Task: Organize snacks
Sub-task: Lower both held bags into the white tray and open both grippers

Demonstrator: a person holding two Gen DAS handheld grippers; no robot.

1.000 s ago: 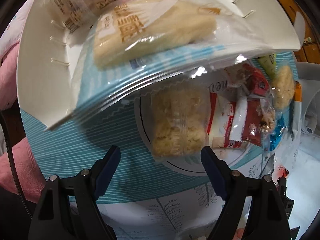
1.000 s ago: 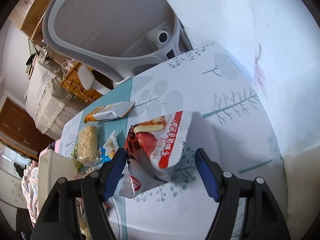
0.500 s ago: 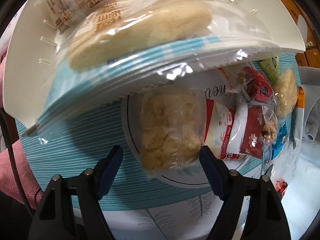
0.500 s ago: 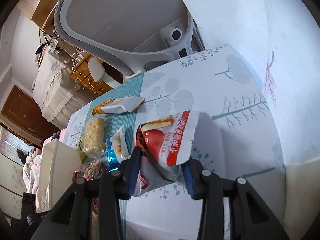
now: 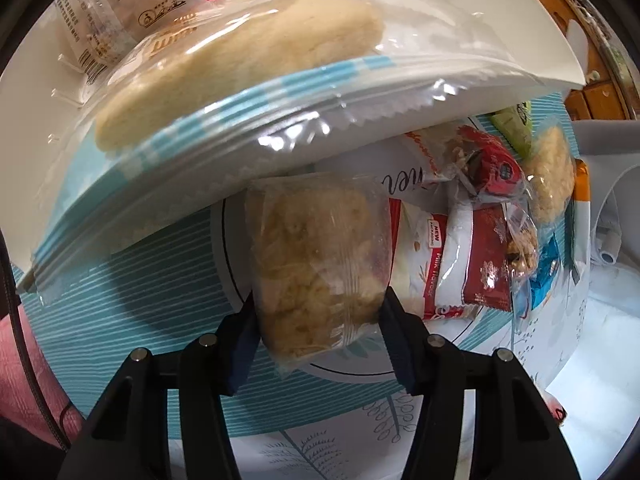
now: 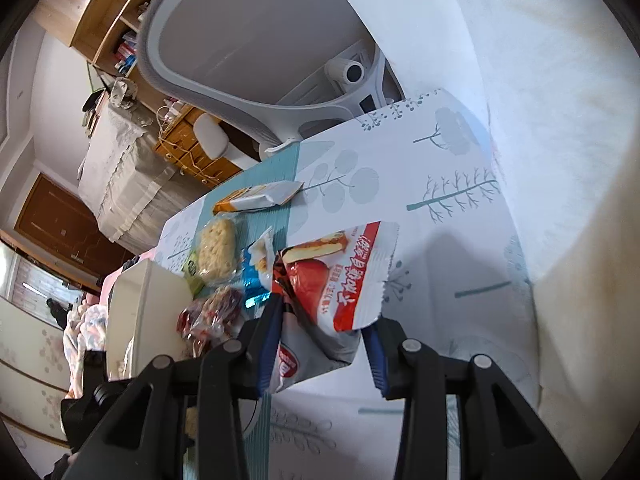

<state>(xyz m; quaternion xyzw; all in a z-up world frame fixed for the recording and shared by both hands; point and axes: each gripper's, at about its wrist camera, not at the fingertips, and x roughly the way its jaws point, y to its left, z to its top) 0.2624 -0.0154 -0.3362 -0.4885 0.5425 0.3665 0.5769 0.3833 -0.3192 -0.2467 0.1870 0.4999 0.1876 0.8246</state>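
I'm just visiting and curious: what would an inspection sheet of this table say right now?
Surface: tablecloth with tree print and teal stripes.
Job's things: clear noodle-snack packet in left gripper; red-and-white snack bag in right gripper; white bin holding a wrapped pastry.
Clutter: loose snack packets piled on the cloth.
Grippers: both shut on packets.
Cables: black cable at left edge.
Surroundings: grey office chair, wooden shelves.

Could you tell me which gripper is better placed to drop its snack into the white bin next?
Left: the left gripper holds the crispy noodle snack right below the white bin.
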